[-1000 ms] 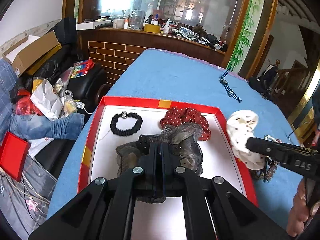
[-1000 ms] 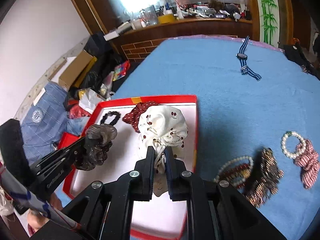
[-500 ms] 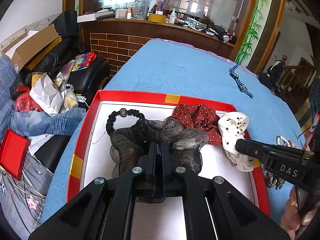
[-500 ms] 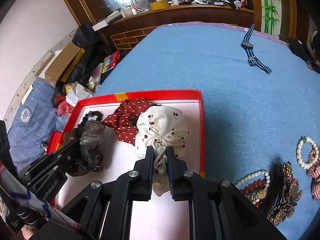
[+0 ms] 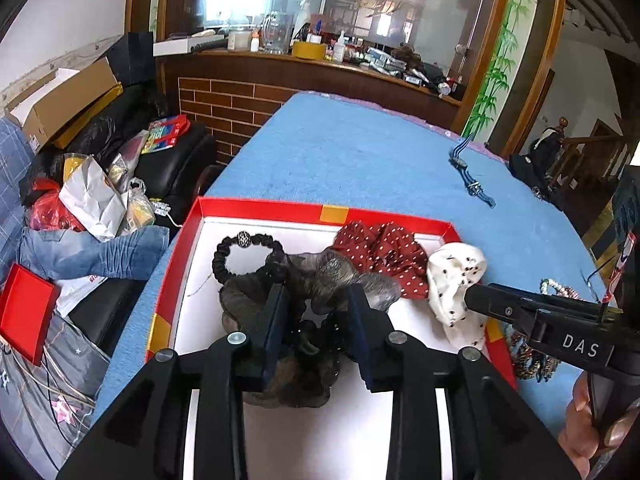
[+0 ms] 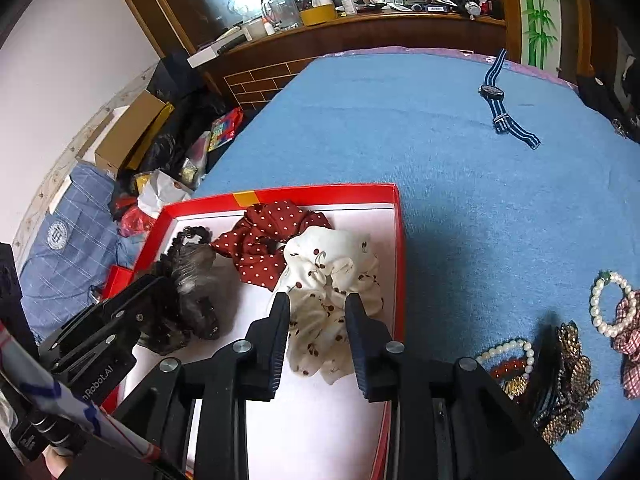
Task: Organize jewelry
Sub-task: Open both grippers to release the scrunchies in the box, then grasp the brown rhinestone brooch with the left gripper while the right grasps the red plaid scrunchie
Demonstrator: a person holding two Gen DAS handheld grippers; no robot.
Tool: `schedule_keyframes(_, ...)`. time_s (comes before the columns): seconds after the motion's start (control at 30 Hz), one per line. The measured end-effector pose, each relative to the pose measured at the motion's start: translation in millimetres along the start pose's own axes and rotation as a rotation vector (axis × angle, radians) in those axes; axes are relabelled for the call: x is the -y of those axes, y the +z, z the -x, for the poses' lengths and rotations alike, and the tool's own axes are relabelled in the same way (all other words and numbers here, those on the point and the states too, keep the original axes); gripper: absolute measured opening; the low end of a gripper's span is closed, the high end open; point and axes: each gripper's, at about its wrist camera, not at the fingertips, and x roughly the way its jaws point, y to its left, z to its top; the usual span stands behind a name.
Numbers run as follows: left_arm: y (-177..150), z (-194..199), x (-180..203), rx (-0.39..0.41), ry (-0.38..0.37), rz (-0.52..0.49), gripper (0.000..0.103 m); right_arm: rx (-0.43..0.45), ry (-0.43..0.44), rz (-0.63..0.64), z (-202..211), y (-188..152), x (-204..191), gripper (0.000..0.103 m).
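**Both tools releasing scrunchies into the red tray**

Against the view a second before, your left tool point(image 5: 316, 320) and right tool point(image 6: 316, 320), then pinched tight on fabric, were opening; the grey scrunchie point(image 5: 320, 276) and the cherry-print scrunchie point(image 6: 332, 276) lay between the parted jaws with the pads apparently clear of them, both resting on the floor of the red tray point(image 5: 256, 205). In my judgement both placements were done, leaving the pearl bracelet point(image 6: 610, 304) at 3 o'clock of the tray and the striped watch point(image 6: 504, 104) at 1 o'clock on the blue tabletop point(image 6: 440, 140). The cherry-print scrunchie's long axis ran roughly 12 to 6 o'clock in the right wrist view; the grey one spread without a clear axis.
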Motion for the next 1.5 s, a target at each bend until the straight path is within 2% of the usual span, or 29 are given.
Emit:
schedule_keyframes(0.23,2.4,22.9,12.3,0.039,-0.023,-0.015,0.030,0.053,0.042,-0.021,36.1,-9.7,6.5,0.031)
schedule_keyframes(0.4,1.5,35.1,36.0,0.056,-0.056,-0.055,0.031,0.096,0.062,-0.056,66.4,-19.7,21.8,0.031)
schedule_keyframes(0.53,-1.6,39.0,57.8,0.050,-0.082,-0.093,0.032,0.134,0.067,-0.086,93.0,-29.1,41.4,0.031)
schedule_keyframes(0.73,-8.5,39.9,92.0,0.029,-0.123,-0.153,0.036,0.189,0.015,-0.165,131.0,-46.3,91.3,0.031)
schedule_keyframes(0.83,-12.4,36.2,114.8,0.006,-0.146,-0.192,0.037,0.206,0.000,-0.223,144.4,-55.3,120.3,0.032)
schedule_keyframes(0.97,-19.9,29.5,145.3,-0.030,-0.184,-0.238,0.045,0.215,-0.025,-0.299,154.9,-70.6,157.8,0.033)
schedule_keyframes(1.13,-32.0,13.9,188.9,-0.114,-0.245,-0.302,0.053,0.215,-0.030,-0.383,160.6,-87.3,195.9,0.033)
schedule_keyframes(1.3,-43.5,-4.4,228.7,-0.170,-0.251,-0.350,0.070,0.225,-0.049,-0.439,166.8,-97.6,221.8,0.036)
schedule_keyframes(1.43,-51.6,-22.8,253.8,-0.204,-0.237,-0.382,0.070,0.239,-0.063,-0.469,173.4,-104.6,239.8,0.038)
schedule_keyframes(1.5,-54.9,-33.0,265.1,-0.212,-0.211,-0.400,0.070,0.245,-0.068,-0.488,175.0,-106.5,248.0,0.042)
